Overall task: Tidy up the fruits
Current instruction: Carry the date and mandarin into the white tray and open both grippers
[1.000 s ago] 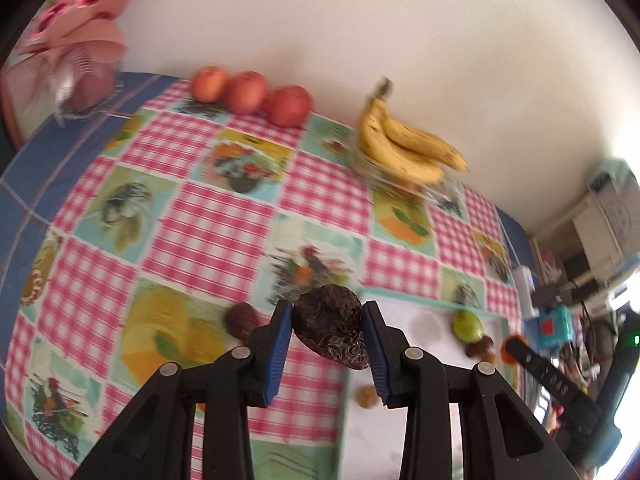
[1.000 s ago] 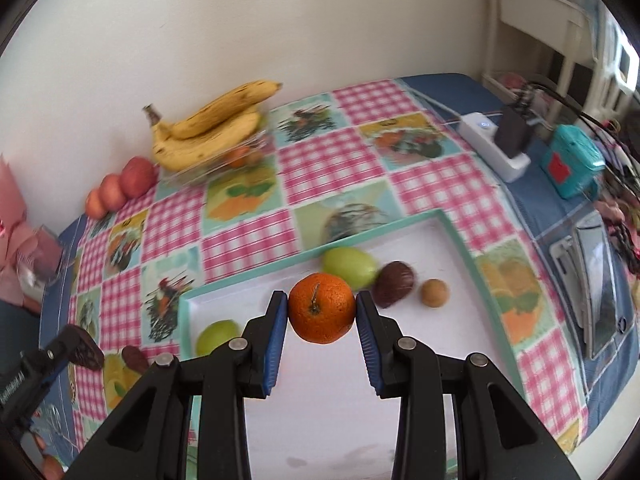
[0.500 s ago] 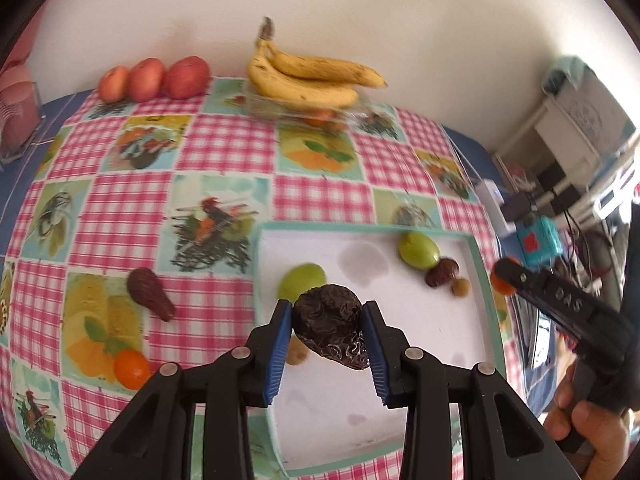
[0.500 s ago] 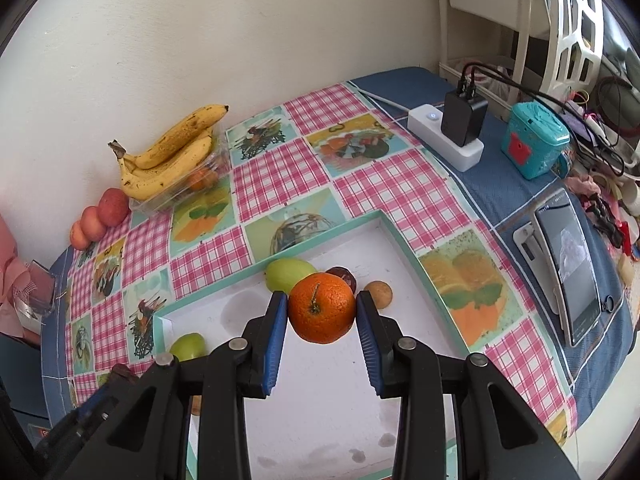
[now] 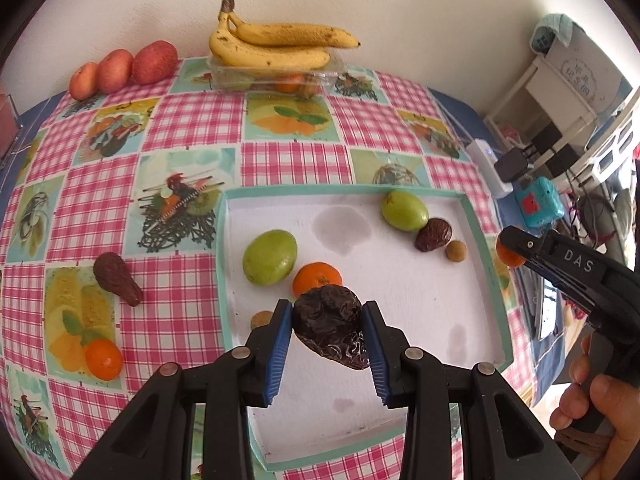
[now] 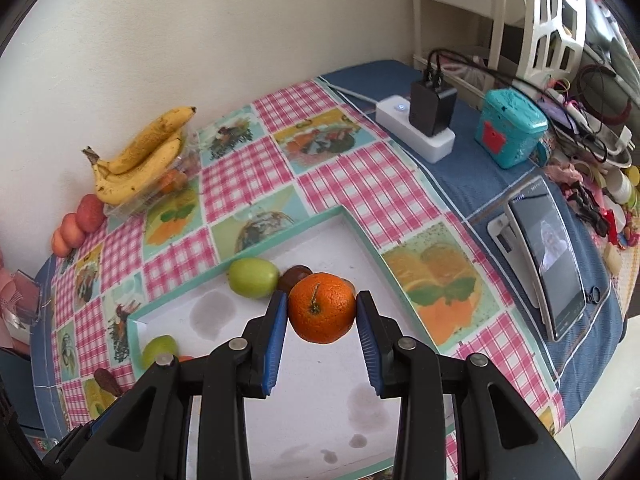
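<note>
My left gripper [image 5: 326,312] is shut on a dark wrinkled fruit [image 5: 330,332], held above the near half of the white, teal-rimmed tray [image 5: 486,264]. In the tray lie two green fruits [image 5: 270,256] [image 5: 404,210], an orange [image 5: 318,278], a brown fruit [image 5: 433,234] and two small tan ones [image 5: 456,251]. My right gripper [image 6: 322,300] is shut on an orange [image 6: 322,308] above the tray's [image 6: 360,236] right side. It also shows at the left wrist view's right edge as the right gripper [image 5: 508,250].
On the checked tablecloth left of the tray lie a brown fruit [image 5: 116,278] and an orange [image 5: 103,359]. Bananas [image 5: 276,42] on a clear box and three apples [image 5: 124,66] line the wall. A power strip [image 6: 416,128], teal box [image 6: 510,132] and tablet [image 6: 552,276] sit right.
My left gripper has swung right from the tablecloth to above the tray, still holding the dark fruit. My right gripper has drifted towards the tray's right side with its orange.
</note>
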Tool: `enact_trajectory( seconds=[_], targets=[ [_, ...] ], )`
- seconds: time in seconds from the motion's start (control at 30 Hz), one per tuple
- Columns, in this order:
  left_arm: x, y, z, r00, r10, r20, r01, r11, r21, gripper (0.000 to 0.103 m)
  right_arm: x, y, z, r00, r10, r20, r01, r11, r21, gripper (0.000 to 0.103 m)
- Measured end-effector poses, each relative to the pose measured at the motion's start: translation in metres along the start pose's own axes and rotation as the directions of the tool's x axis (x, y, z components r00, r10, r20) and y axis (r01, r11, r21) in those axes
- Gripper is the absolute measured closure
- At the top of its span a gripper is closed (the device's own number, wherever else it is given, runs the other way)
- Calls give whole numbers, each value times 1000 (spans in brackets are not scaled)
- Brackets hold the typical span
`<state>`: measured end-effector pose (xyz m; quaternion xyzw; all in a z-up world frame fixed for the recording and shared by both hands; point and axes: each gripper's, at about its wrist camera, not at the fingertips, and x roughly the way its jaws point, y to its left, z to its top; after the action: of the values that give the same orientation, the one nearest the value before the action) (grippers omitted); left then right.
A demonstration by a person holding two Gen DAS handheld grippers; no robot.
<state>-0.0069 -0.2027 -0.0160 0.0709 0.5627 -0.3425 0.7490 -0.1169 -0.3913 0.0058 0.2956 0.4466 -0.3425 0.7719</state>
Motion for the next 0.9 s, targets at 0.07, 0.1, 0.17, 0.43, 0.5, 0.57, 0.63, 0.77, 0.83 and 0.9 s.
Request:
enact_trajectory(
  seconds=[0.07, 0.1, 0.17, 0.43, 0.5, 0.57, 0.63, 0.77, 0.83, 0.9],
  targets=[
    [9, -1, -3, 999, 25, -24, -24, 1000, 9, 65, 14, -2, -2, 999, -10, -40, 10, 1000, -1, 66],
    [14, -1, -4, 999, 32, -41, -31, 999, 8, 65, 21, -3, -4, 998, -15, -65, 15, 1000, 0, 66],
    [23, 0, -7, 997, 29, -71, -29, 1000, 1, 65, 35, -8, -8, 994, -34, -105, 35, 999, 12, 66],
    [38, 2, -12, 992, 32, -125, -33, 999, -6, 65, 56, -25, -14, 984, -81, -162, 88, 995, 37, 66],
    [40, 3, -13, 990, 29, -136, -31, 999, -10, 65, 59, -25, -16, 981, -83, -172, 91, 995, 37, 66],
    [43, 3, -13, 989, 33, -143, -35, 999, -12, 65, 62, -25, -17, 979, -88, -181, 95, 995, 34, 66],
    [45, 3, -12, 989, 33, -148, -35, 999, -15, 65, 64, -24, -18, 977, -92, -190, 99, 995, 29, 66],
    [48, 5, -13, 987, 36, -159, -39, 999, -19, 65, 66, -24, -20, 976, -93, -196, 101, 994, 29, 66],
    [51, 4, -13, 986, 37, -164, -41, 999, -19, 65, 66, -25, -21, 976, -94, -196, 101, 994, 28, 66],
    [53, 4, -13, 985, 40, -169, -44, 999, -19, 65, 66, -25, -21, 976, -96, -196, 103, 994, 25, 66]
  ],
)
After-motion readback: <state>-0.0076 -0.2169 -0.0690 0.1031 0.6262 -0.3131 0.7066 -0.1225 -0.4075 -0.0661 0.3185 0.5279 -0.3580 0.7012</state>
